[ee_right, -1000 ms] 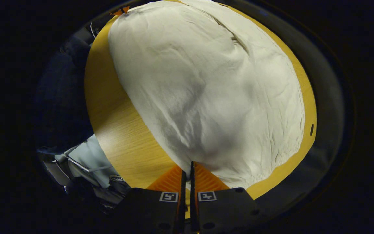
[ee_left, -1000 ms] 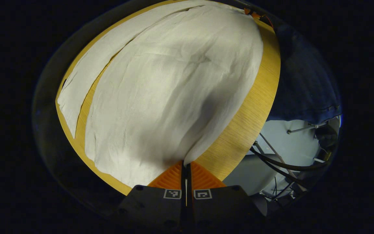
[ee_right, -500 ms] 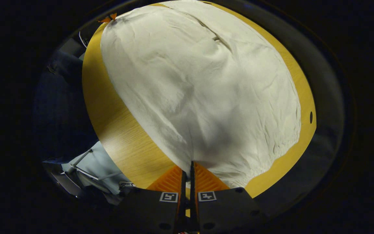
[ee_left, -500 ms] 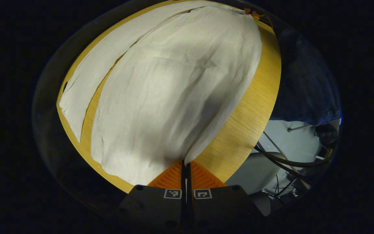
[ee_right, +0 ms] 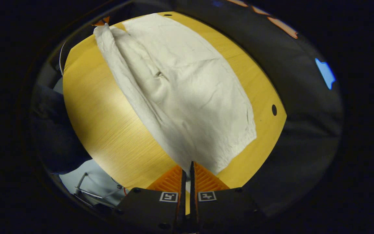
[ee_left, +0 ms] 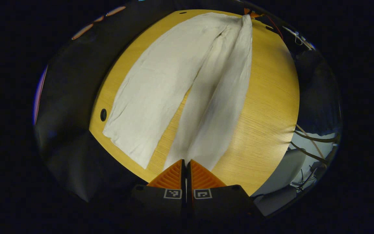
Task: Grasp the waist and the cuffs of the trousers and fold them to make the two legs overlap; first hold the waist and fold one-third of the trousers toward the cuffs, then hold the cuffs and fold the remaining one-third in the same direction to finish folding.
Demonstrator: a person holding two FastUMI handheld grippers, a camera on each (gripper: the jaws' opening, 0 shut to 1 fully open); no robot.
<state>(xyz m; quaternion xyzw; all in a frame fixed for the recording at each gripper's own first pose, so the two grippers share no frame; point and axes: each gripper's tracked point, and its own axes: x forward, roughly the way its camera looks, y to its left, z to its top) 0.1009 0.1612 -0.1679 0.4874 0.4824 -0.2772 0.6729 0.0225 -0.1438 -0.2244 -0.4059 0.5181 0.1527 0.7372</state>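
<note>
Left gripper view: trousers [ee_left: 161, 87] spread on the wooden bench [ee_left: 265, 107], pale cloth, two legs fanning apart from a common point at the far end. One leg lies flat on the bench, its cuff end near a small dark hole [ee_left: 103, 114] in the benchtop. Second leg is lifted and pulled taut, running straight down to the left tongs [ee_left: 185, 162], which are closed on its cuff edge, both fingers pressing the cloth. Far end of the trousers meets the other tongs [ee_left: 251, 13] at the top edge of the bench, small and hard to read from here. Cables [ee_left: 307, 139] and a pale floor patch sit past the bench's right edge

Right gripper view: same trousers [ee_right: 190, 94], seen from the waist end. Right tongs [ee_right: 187, 164] are clamped on the waist corner, fingers together with cloth between them. A raised ridge of fabric runs from these tongs up to the left tongs [ee_right: 100, 22] at the far top left; the rest of the cloth lies flat to the right of that ridge. Bare bench [ee_right: 96, 120] to the left of the ridge. Two dark holes in the benchtop, one near the right edge [ee_right: 274, 110], one at the far end [ee_right: 167, 15]. A dark sleeve [ee_right: 54, 143] sits off the bench's left edge
</note>
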